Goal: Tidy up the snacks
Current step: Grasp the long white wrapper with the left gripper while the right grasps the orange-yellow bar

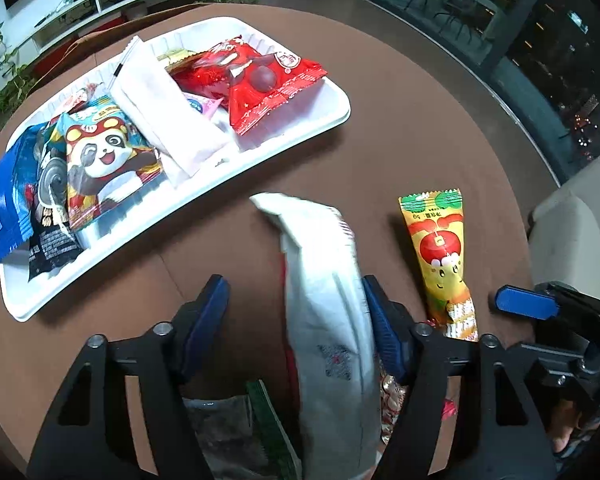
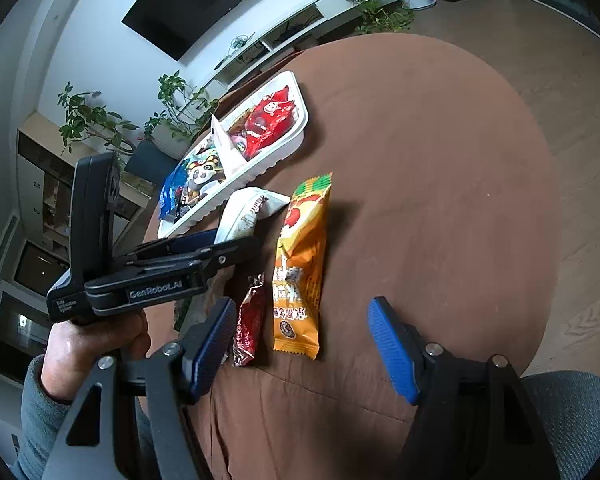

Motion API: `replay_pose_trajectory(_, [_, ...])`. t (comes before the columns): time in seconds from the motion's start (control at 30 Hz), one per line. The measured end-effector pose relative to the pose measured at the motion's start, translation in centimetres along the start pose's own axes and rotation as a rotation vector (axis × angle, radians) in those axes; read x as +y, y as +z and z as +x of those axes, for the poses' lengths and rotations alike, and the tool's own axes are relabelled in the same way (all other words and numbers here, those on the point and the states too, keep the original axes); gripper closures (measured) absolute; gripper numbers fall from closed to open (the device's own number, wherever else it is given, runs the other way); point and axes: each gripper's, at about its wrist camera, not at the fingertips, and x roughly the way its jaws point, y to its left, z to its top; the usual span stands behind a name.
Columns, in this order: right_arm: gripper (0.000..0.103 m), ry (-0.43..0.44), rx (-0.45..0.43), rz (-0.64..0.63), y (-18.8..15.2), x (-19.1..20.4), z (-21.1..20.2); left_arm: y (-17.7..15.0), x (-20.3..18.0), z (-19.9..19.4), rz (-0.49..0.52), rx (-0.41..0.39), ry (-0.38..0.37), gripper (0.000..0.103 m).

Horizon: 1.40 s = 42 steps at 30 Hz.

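left wrist view: the left gripper has a white snack packet standing between its blue pads; the packet lies against the right pad, while a clear gap shows beside the left pad, so the jaws are not clamped on it. the white tray sits beyond the packet on the brown round table, and holds a red packet, a long white packet, a panda packet and a blue packet. an orange and yellow packet lies on the table just right of the white snack packet, well apart from the tray. one blue pad of the right gripper shows further right

right wrist view: the right gripper hangs over the table with its jaws wide apart and nothing between them. the orange and yellow packet lies just ahead, nearer than the tray, with a small dark red packet beside it. a hand holds the left gripper with the white snack packet near the tray's closer edge
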Motion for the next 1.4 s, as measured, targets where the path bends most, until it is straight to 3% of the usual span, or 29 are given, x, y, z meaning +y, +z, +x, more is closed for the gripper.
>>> replay_pose_trajectory(0.13, [0.031, -0.016, 0.008, -0.001, 0.0, 0.0, 0.2, 0.6, -0.2, 0.4, 0.02, -0.009, 0.017, 0.055])
replay_pose_trajectory(0.2, [0.031, -0.027, 0.011, -0.008, 0.0, 0.1, 0.3, 0.9, -0.2, 0.4, 0.024, -0.014, 0.015, 0.074])
replay_pose_trajectory(0.23, [0.031, -0.035, 0.013, -0.014, 0.1, 0.2, 0.4, 1.0, -0.2, 0.4, 0.025, -0.016, 0.019, 0.076])
replay_pose_trajectory(0.5, [0.031, -0.076, 0.02, -0.033, 0.3, 0.5, 1.0, 0.8, 0.8, 0.0, 0.019, -0.061, -0.009, 0.082])
replay_pose_trajectory(0.87, [0.036, -0.132, 0.013, -0.077, 2.4, 1.8, 2.9, -1.6, 2.7, -3.6, -0.038, -0.134, -0.07, 0.083])
replay_pose_trajectory(1.1, [0.048, -0.203, 0.026, -0.159, 3.2, 3.3, 4.7, -3.1, 1.9, -5.1, -0.053, -0.152, -0.099, 0.083])
replay_pose_trajectory(1.17, [0.056, -0.246, 0.025, -0.204, 3.0, 3.7, 5.0, -3.2, 1.3, -4.8, -0.052, -0.159, -0.097, 0.083])
replay_pose_trajectory(1.3, [0.082, -0.281, 0.022, -0.243, 2.9, 3.6, 5.0, -3.4, 1.3, -5.0, -0.063, -0.176, -0.107, 0.083])
replay_pose_trajectory(1.4, [0.084, -0.272, 0.017, -0.239, 2.9, 3.3, 4.9, -3.6, 1.5, -5.4, -0.075, -0.188, -0.118, 0.084])
